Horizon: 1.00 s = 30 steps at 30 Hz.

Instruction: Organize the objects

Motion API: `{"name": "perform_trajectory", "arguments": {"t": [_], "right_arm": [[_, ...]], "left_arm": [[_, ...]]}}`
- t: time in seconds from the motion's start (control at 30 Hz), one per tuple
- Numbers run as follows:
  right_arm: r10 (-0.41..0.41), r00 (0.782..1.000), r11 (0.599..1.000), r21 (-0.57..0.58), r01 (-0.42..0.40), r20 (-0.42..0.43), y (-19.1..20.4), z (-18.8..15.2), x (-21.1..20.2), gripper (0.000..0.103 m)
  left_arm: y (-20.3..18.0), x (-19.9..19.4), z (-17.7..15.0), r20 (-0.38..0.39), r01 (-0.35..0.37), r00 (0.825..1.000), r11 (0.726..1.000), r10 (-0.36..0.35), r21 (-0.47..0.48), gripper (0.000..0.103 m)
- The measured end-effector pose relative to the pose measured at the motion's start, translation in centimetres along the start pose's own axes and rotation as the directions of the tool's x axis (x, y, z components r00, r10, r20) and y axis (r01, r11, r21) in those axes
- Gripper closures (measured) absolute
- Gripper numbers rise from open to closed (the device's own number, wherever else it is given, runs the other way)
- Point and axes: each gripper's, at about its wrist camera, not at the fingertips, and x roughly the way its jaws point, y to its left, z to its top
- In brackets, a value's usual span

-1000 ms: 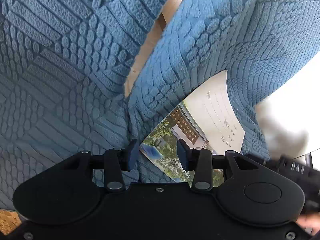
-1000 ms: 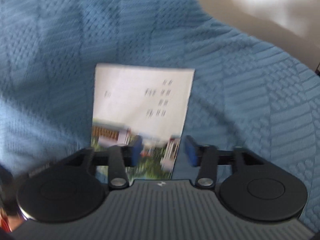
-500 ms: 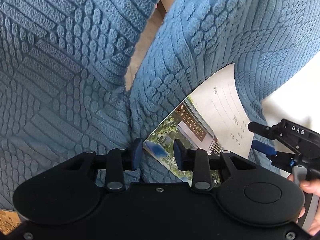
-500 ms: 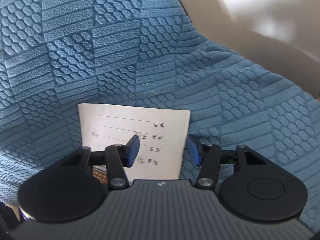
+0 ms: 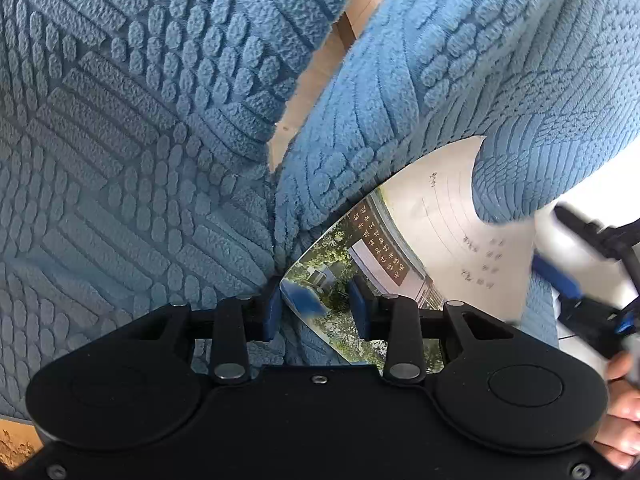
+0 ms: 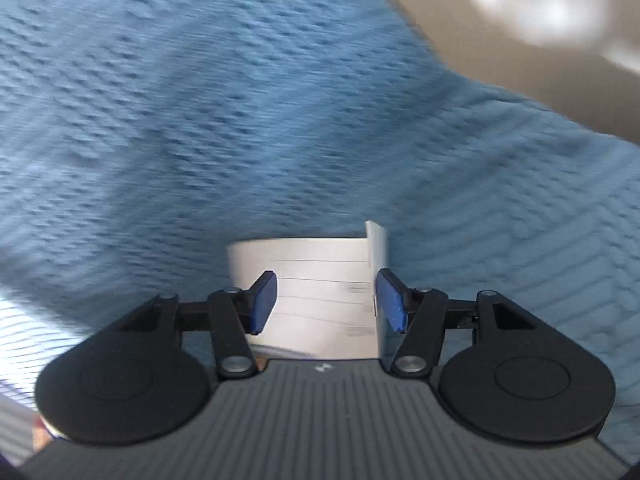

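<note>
A postcard [image 5: 420, 240] with a photo half and a white lined half lies on blue textured cloth [image 5: 140, 140], partly tucked under a fold. My left gripper [image 5: 316, 306] is open, its pads either side of the card's photo corner. My right gripper [image 6: 326, 300] is open over the card's white end [image 6: 320, 292], whose right edge curls up. It also shows at the right of the left wrist view [image 5: 568, 276], blurred, held by a hand.
The blue cloth [image 6: 200, 120] covers a seat or cushion. A gap in its folds shows tan wood [image 5: 316, 80]. A pale floor or wall [image 6: 520, 20] lies beyond the cloth at the upper right.
The right gripper has moved forward along the card to its white end, and that end's right edge has lifted. The left gripper has edged in at the photo corner, jaws a little narrower.
</note>
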Motion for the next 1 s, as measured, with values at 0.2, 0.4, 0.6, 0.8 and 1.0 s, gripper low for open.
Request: {"name": "perform_trajectory", "arguments": {"t": [0.2, 0.4, 0.6, 0.8, 1.0], "right_arm": [[0.040, 0.996, 0.987, -0.155, -0.052, -0.078, 3.2, -1.6, 1.2, 0.049], [-0.068, 0.994, 0.984, -0.172, 0.053, -0.088, 2.8, -2.9, 2.2, 0.073], [-0.086, 0.982, 0.994, -0.087, 0.072, -0.170, 1.7, -4.4, 1.9, 0.074], [-0.049, 0.950, 0.999, -0.025, 0.043, -0.310, 1.4, -7.1, 3.5, 0.089], [0.087, 0.964, 0.996, 0.006, -0.088, -0.251, 2.3, -6.4, 1.6, 0.092]], "left_arm": [[0.1, -0.2, 0.1, -0.005, 0.004, 1.000, 1.000, -0.004, -0.005, 0.068], [0.3, -0.7, 0.0, -0.007, 0.004, 1.000, 1.000, -0.004, -0.008, 0.067], [0.1, -0.7, -0.1, -0.002, 0.001, 1.000, 1.000, -0.001, -0.012, 0.065], [0.2, -1.4, -0.2, -0.005, -0.006, 1.000, 0.999, 0.006, -0.043, 0.066], [3.2, -3.9, 0.0, -0.022, 0.147, 0.987, 0.937, -0.162, -0.317, 0.034]]}}
